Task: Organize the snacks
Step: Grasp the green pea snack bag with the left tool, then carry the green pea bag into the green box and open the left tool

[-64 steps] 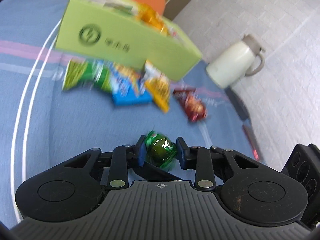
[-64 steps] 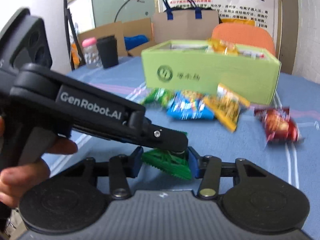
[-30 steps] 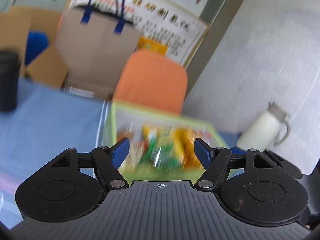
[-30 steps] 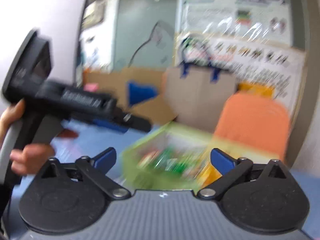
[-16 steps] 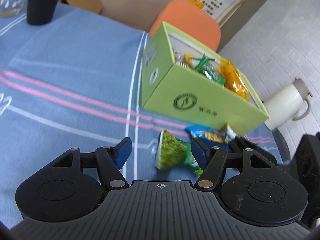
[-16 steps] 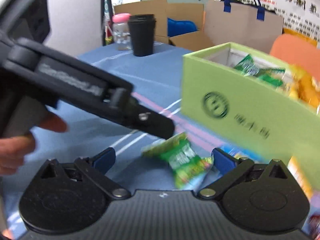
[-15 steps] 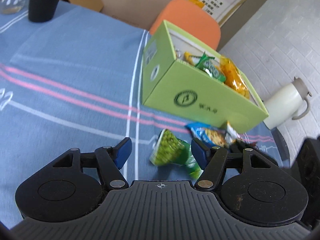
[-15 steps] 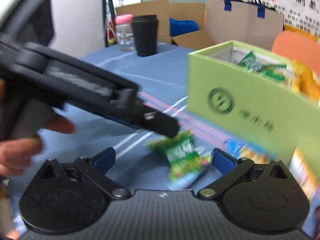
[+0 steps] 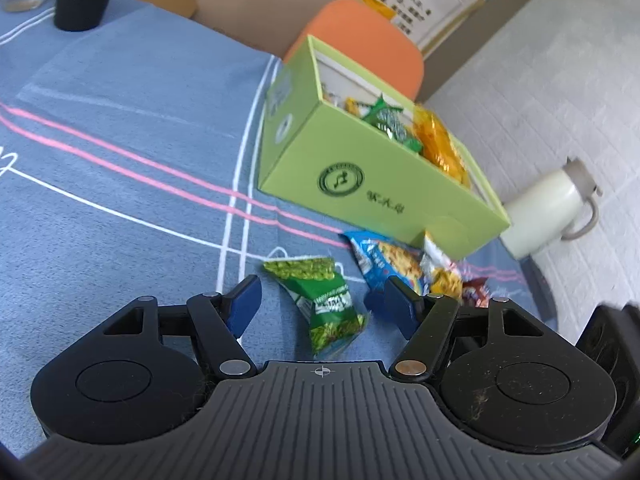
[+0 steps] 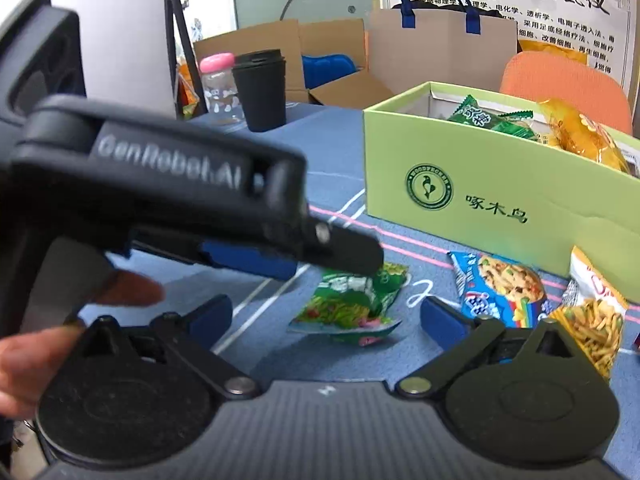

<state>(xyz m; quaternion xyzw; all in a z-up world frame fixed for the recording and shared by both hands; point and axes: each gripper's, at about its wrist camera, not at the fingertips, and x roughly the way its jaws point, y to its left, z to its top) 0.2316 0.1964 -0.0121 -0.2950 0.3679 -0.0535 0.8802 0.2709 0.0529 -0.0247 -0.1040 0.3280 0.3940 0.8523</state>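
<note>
Swung down from over the green box since earlier; both hand-held grippers, left and right, spread around green snack packet on worktop, box at 1 o'clock.

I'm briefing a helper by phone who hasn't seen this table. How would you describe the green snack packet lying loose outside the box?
Find the light green box on the blue tablecloth. A row of loose packets lies in front of its logo side. The green pea packet is the leftmost, set apart from the blue packet and yellow packet, between the open left gripper fingers.
</note>
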